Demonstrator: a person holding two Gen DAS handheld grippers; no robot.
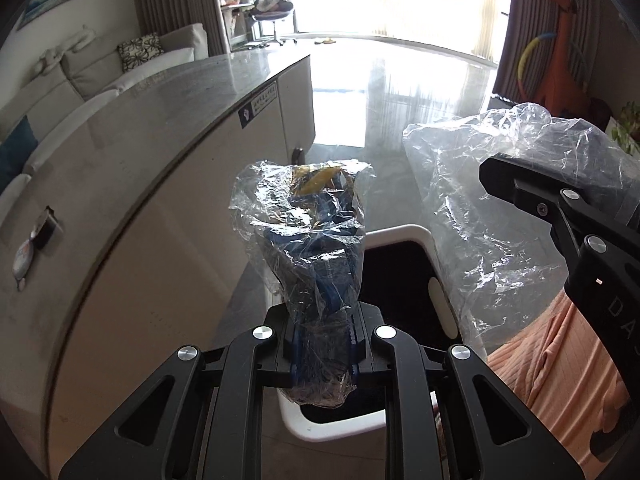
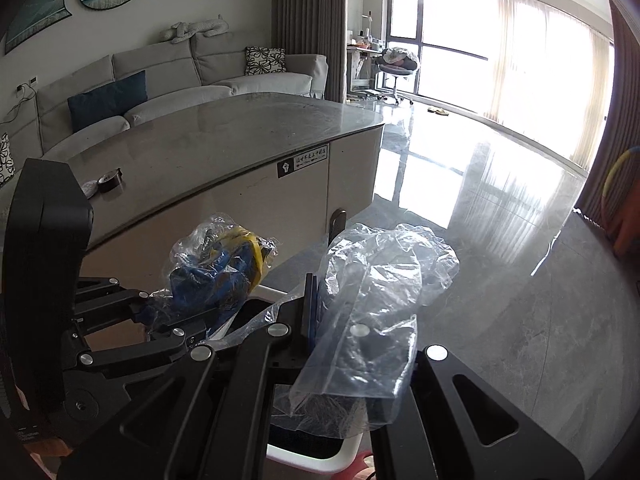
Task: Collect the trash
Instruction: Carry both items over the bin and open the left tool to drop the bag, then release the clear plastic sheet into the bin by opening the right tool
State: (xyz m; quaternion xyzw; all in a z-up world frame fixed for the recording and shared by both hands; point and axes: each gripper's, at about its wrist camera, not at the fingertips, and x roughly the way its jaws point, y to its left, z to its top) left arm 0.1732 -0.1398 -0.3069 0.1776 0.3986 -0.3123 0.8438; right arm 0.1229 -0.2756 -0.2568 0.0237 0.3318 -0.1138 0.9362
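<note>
My left gripper (image 1: 322, 344) is shut on a crumpled clear plastic wrapper with blue and yellow packaging inside (image 1: 308, 240). It holds the wrapper above a white trash bin (image 1: 438, 304) with a dark opening. The same bundle shows in the right wrist view (image 2: 220, 272), with the left gripper (image 2: 152, 308) at the left. My right gripper (image 2: 340, 320) is shut on a clear plastic bag (image 2: 376, 304) that drapes over its fingers, above the bin rim (image 2: 320, 460). That bag also shows in the left wrist view (image 1: 492, 216).
A large round marble-topped table (image 2: 240, 136) stands left of the bin, with a tape roll (image 2: 110, 180) on it. A grey sofa (image 2: 180, 80) is behind it. Glossy floor (image 2: 500, 280) spreads to the right. An orange toy (image 1: 560, 60) stands by the curtain.
</note>
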